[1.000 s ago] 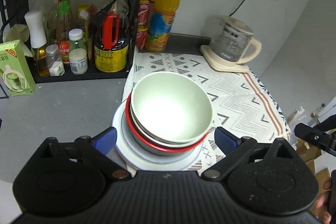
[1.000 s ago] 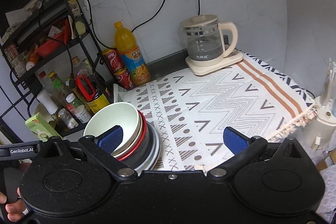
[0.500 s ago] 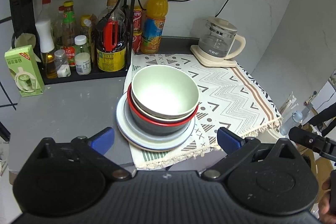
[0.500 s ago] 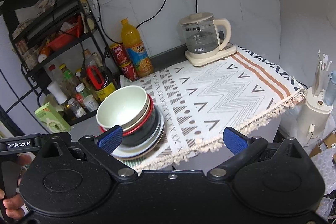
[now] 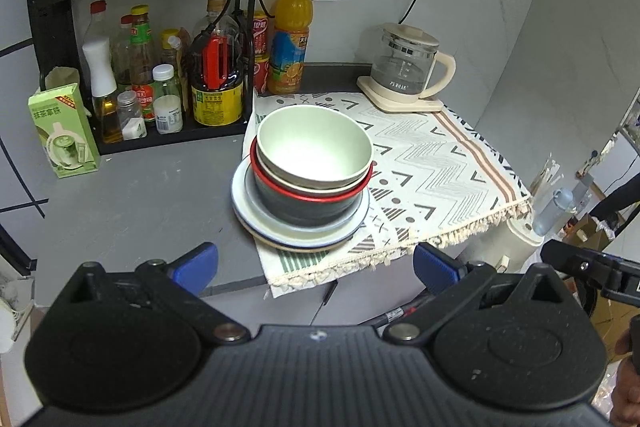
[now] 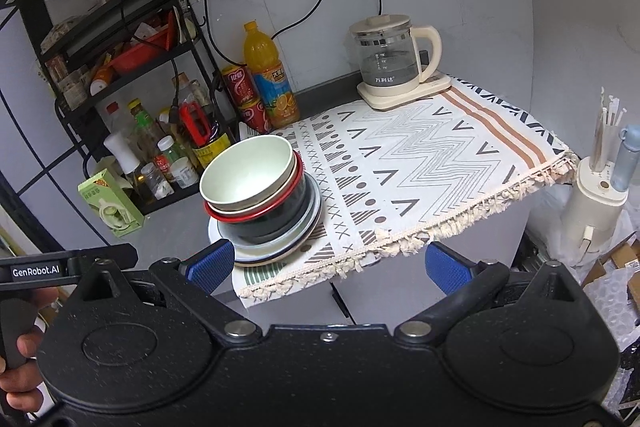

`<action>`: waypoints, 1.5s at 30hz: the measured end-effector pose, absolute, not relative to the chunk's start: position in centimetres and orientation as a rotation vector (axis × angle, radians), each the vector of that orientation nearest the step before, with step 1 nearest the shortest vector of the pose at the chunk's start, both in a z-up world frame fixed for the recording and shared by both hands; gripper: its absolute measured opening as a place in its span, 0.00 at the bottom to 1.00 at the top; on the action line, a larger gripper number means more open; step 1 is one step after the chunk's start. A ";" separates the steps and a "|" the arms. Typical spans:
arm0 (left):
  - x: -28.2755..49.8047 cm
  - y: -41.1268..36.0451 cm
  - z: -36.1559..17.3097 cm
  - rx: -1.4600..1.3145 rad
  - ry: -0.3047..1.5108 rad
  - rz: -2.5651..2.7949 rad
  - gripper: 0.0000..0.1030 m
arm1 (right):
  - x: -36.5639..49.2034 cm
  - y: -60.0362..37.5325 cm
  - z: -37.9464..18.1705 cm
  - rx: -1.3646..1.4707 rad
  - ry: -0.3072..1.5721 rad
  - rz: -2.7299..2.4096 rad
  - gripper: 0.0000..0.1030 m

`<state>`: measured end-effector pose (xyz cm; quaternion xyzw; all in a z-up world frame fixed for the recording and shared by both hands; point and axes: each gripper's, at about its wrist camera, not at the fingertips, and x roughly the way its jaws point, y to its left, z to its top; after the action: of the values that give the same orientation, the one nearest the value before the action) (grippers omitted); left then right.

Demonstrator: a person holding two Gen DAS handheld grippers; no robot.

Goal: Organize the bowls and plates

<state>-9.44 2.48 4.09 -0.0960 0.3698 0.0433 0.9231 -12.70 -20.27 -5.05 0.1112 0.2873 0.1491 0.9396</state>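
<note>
My left hand-held gripper (image 5: 316, 265) and right hand-held gripper (image 6: 330, 265) both hang spread wide w/ nothing between the blue pads, off the bench (image 5: 132, 195) front edge. Stack sits at the patterned cloth's (image 5: 436, 163) left edge: pale green bowl (image 5: 314, 147) nested in a red-rimmed bowl (image 5: 312, 195), on the plates (image 5: 296, 233). Kettle (image 5: 404, 71) at back right, well apart.

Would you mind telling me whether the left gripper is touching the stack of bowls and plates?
Apart. The left wrist view shows the left gripper open, with bare counter and cloth between it and the stack.
</note>
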 end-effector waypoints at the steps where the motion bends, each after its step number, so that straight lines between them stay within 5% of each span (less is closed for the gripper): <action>1: -9.8 2.5 4.1 -0.196 0.755 0.088 1.00 | -13.1 -20.2 -5.1 0.222 0.582 0.303 0.99; 45: -13.7 3.3 3.4 -0.201 0.774 0.103 0.99 | -15.1 -18.8 -5.6 0.156 0.603 0.354 0.99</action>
<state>-13.75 3.31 3.38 -0.0979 0.3767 0.0500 0.9198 -15.06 -18.75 -5.58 0.0763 0.2952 0.1732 0.9365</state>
